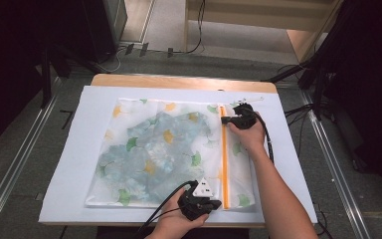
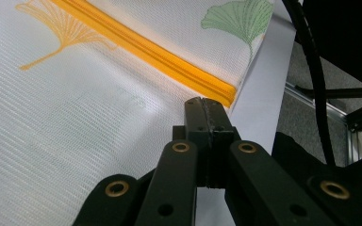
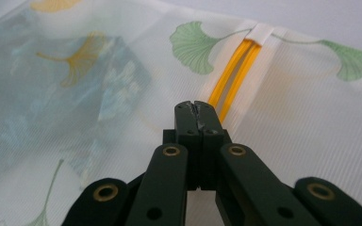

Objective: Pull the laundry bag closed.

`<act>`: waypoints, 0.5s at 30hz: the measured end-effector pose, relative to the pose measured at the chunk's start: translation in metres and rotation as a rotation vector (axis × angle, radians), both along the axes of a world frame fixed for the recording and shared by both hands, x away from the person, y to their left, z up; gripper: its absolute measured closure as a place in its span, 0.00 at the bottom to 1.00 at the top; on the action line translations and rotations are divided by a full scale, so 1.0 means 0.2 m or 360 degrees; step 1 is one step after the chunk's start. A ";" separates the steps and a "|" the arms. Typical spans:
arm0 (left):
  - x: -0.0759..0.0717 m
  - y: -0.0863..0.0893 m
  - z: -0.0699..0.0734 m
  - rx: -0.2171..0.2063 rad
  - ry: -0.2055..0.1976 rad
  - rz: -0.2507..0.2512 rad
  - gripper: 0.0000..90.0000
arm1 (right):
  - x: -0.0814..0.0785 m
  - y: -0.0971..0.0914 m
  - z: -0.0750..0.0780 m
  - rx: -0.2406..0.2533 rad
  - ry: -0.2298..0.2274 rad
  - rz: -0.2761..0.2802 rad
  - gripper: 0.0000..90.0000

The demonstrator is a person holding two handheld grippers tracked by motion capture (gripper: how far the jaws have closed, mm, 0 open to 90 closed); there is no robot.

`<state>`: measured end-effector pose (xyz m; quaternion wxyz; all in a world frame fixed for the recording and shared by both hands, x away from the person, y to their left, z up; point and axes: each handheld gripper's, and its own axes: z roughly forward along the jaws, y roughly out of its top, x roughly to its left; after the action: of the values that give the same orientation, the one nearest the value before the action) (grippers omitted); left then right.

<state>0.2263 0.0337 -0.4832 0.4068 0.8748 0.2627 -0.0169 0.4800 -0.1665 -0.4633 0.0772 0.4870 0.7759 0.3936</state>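
Observation:
A white mesh bag [image 1: 239, 172] printed with ginkgo leaves lies flat on the sheet, with a blue patterned cloth [image 1: 149, 149] inside it. An orange zipper [image 1: 224, 164] runs down its right side. My left gripper [image 1: 214, 203] is at the near end of the zipper [image 2: 146, 49], and its jaws [image 2: 206, 101] are shut on the mesh at the bag's corner. My right gripper [image 1: 225, 119] is at the far end, shut at the zipper line [image 3: 197, 104], and the pull is hidden in the jaws. Beyond it the zipper [image 3: 233, 70] gapes open up to a white tab [image 3: 260, 34].
A white sheet [image 1: 74, 164] covers the wooden table [image 1: 179, 80], with bare margin left of the bag. A small white item [image 1: 248, 99] lies past the bag's far edge. Cables and stand legs [image 1: 303, 74] crowd the floor at the right.

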 end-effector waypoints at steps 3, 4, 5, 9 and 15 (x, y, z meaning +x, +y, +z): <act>-0.01 0.00 0.00 0.0021 -0.0034 -0.0009 1.00 | 0.05 -0.01 0.00 0.0035 0.0010 0.0001 1.00; -0.01 0.00 0.00 0.0017 -0.0037 -0.0007 1.00 | 0.06 -0.01 0.00 0.0035 0.0005 0.0003 1.00; -0.01 0.00 0.00 0.0020 -0.0031 -0.0007 1.00 | 0.07 -0.01 0.00 0.0039 0.0003 0.0005 1.00; 0.00 0.00 0.00 0.0000 0.0008 0.0001 1.00 | 0.12 -0.02 -0.01 0.0058 -0.0002 0.0001 1.00; 0.01 0.00 0.00 0.0001 0.0028 -0.0001 1.00 | 0.19 -0.03 -0.02 0.0058 -0.0021 -0.0019 1.00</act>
<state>0.2279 0.0339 -0.4829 0.4043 0.8747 0.2661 -0.0245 0.5179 -0.1726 -0.4667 0.0756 0.4903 0.7652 0.4103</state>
